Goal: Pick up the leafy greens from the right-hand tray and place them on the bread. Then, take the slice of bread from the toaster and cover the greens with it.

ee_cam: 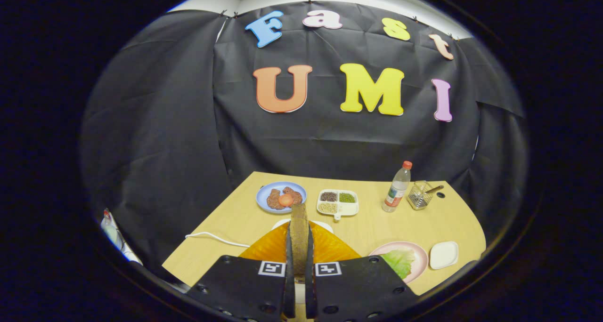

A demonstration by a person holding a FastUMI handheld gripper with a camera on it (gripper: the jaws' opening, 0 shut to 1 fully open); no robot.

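Note:
My gripper (299,239) is shut on a brown slice of bread (298,216), held upright and edge-on between both fingers, its top sticking out past the fingertips. Right below the fingers spreads an orange ribbed object (330,249) with a white part (322,225) just beyond it; I take it for the toaster. Off to the right of the fingers, a leafy green (399,261) lies on a pink plate (414,249). Whether bread lies under the leaf I cannot tell.
On the wooden table (235,223) beyond the fingers stand a blue plate of food (281,197), a white divided dish of grains (338,202), a plastic bottle (396,188) and a wire basket (419,196). A small white dish (444,254) sits right of the pink plate. A white cable (216,238) trails left.

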